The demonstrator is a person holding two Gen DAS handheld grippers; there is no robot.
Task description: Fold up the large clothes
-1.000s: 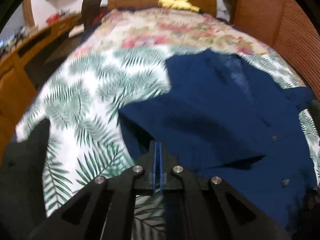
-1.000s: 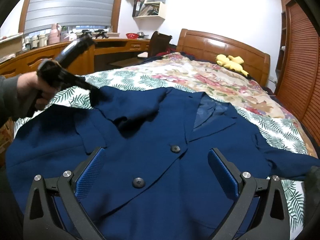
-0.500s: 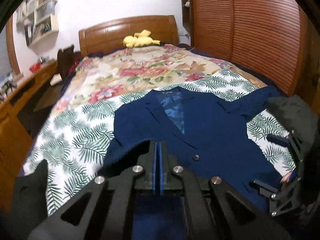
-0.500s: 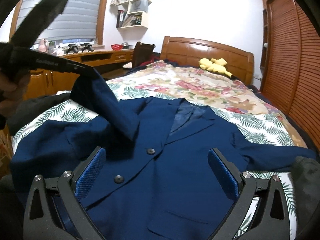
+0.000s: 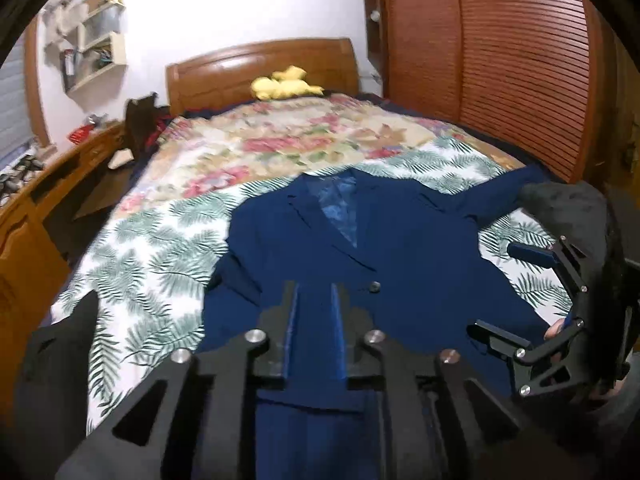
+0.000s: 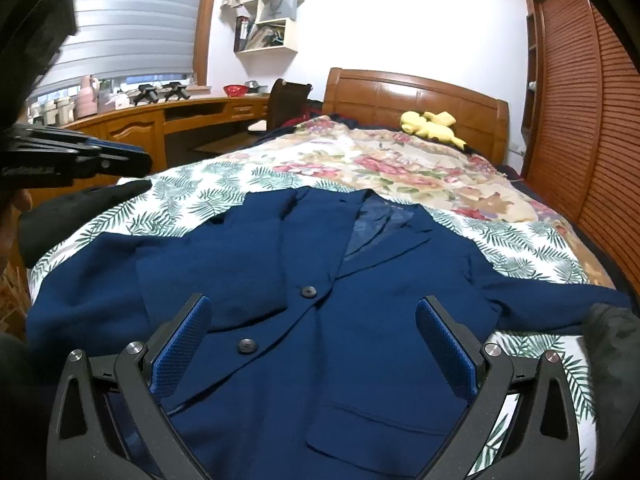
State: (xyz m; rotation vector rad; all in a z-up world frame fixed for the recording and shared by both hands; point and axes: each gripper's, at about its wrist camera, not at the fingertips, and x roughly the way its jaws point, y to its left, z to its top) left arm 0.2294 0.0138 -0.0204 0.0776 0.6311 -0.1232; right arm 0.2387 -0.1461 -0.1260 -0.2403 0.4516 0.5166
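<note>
A navy blue blazer [image 6: 360, 300] lies face up on the bed, collar toward the headboard; its left sleeve [image 6: 216, 264] is folded across the chest and its right sleeve [image 6: 560, 300] stretches out to the right. It also shows in the left wrist view [image 5: 400, 256]. My left gripper [image 5: 316, 320] is slightly open and empty above the blazer's lower left part. It shows at the left edge of the right wrist view [image 6: 120, 160]. My right gripper [image 6: 312, 344] is wide open and empty above the blazer's front buttons.
The bed has a palm-leaf sheet [image 6: 180, 196] and a floral quilt [image 6: 392, 168], with a yellow plush toy [image 6: 432, 124] by the wooden headboard. A wooden desk [image 6: 152, 128] and chair stand left. Louvred wardrobe doors [image 6: 580, 120] stand right. Dark cloth [image 6: 616, 344] lies at the bed's right edge.
My left gripper carried the left sleeve across the chest, opened slightly and let it go, then drew back. The sleeve now lies folded on the blazer. My right gripper stayed open.
</note>
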